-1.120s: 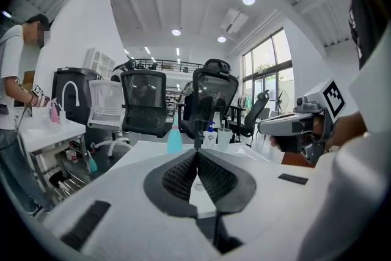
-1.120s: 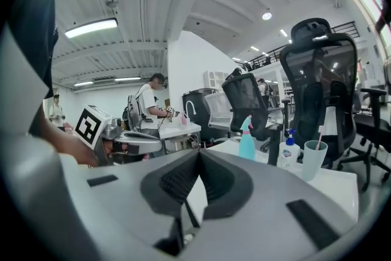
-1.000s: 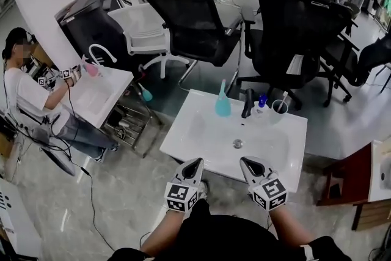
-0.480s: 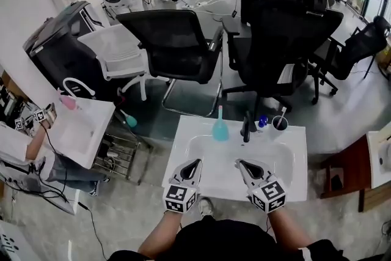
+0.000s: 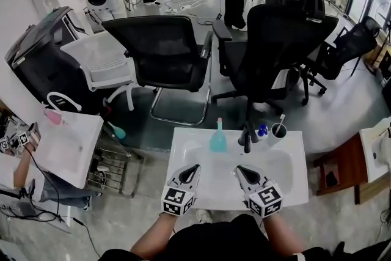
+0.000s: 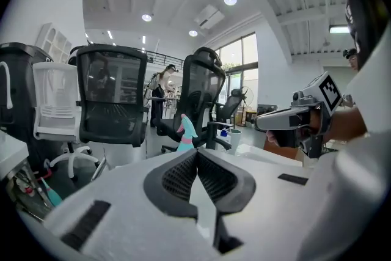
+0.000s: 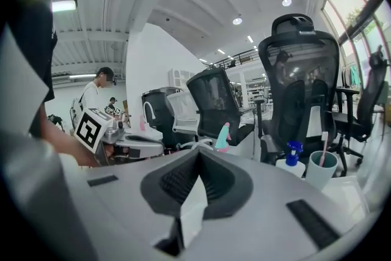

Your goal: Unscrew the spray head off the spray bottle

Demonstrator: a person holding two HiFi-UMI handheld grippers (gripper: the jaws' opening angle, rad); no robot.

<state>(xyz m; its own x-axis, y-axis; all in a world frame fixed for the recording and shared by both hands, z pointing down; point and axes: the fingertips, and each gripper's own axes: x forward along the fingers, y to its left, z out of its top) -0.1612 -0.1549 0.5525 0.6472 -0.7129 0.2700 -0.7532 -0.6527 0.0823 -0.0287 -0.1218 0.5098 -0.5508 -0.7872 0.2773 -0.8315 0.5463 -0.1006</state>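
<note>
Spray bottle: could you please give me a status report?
Left tool and right tool shut, empty. Spray bottle upright at back rim of sink, head on. Nothing in the way.

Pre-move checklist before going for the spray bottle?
1. Is the spray bottle upright at the back edge of the sink: ok.
2. Is the spray head on the bottle: ok.
3. Nothing in the left hand-held gripper or the right hand-held gripper: ok.
4. Jaws open for a grasp: not ok, both are shut.
5. Room between the bottle and the faucet: cannot tell.
</note>
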